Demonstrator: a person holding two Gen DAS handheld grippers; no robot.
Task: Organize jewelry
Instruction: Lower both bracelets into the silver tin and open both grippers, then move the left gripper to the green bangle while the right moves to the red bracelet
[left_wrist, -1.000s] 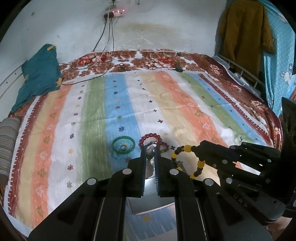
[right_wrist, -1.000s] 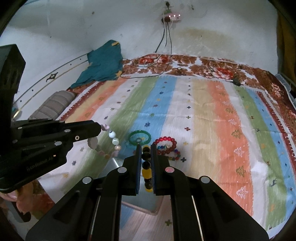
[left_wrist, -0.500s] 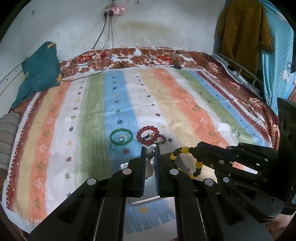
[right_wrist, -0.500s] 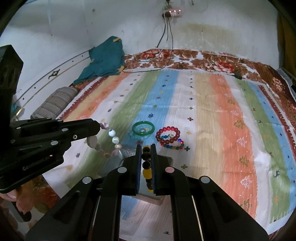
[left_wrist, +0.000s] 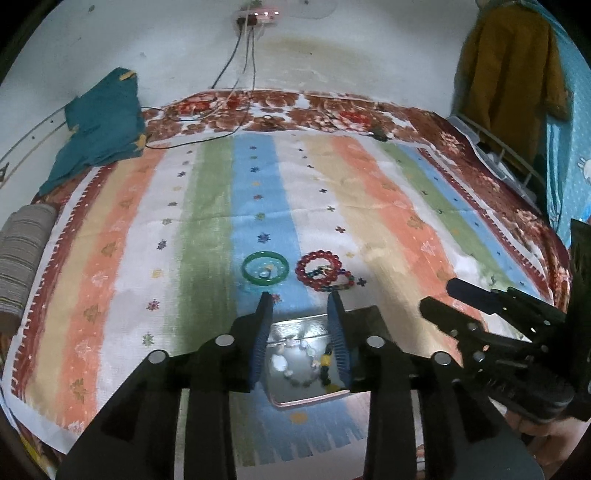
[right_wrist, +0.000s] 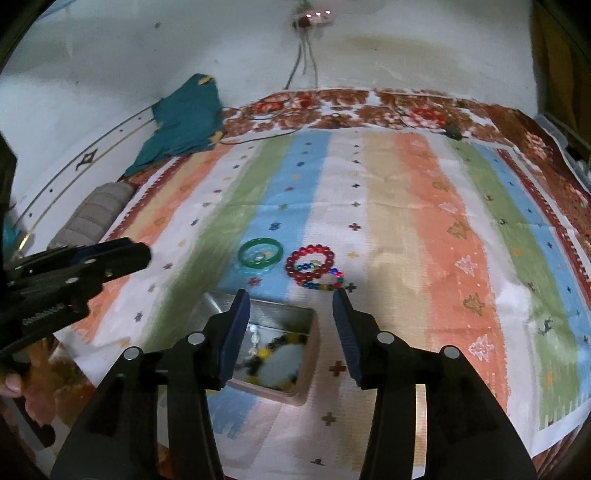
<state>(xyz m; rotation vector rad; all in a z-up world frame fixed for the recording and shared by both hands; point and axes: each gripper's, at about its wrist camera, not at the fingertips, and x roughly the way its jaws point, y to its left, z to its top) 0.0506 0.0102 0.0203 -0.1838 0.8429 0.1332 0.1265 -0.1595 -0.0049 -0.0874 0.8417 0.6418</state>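
Note:
My left gripper (left_wrist: 299, 310) hangs over an open metal tin (left_wrist: 295, 322) on the striped bedspread. Its jaws are opening with nothing between them. A pale bead bracelet (left_wrist: 295, 365) and a black-and-yellow bead bracelet (left_wrist: 325, 363) lie inside the tin. My right gripper (right_wrist: 290, 295) is above the same tin (right_wrist: 311, 347), jaws also opening and empty, with the black-and-yellow bracelet (right_wrist: 275, 349) below. Beyond the tin lie a green bangle (right_wrist: 260, 253), a red bead bracelet (right_wrist: 311, 264) and a multicoloured bead bracelet (right_wrist: 325, 283).
A teal cloth (left_wrist: 99, 125) and a striped bolster (left_wrist: 22, 266) lie at the bed's left side. Cables (left_wrist: 207, 122) run from a wall socket strip (left_wrist: 258, 16) onto the far end. Clothes (left_wrist: 509, 74) hang at the right above a metal rail.
Both grippers were shut on bracelets held over the tin; both have opened, and the pale and the black-and-yellow bracelets now lie in the tin.

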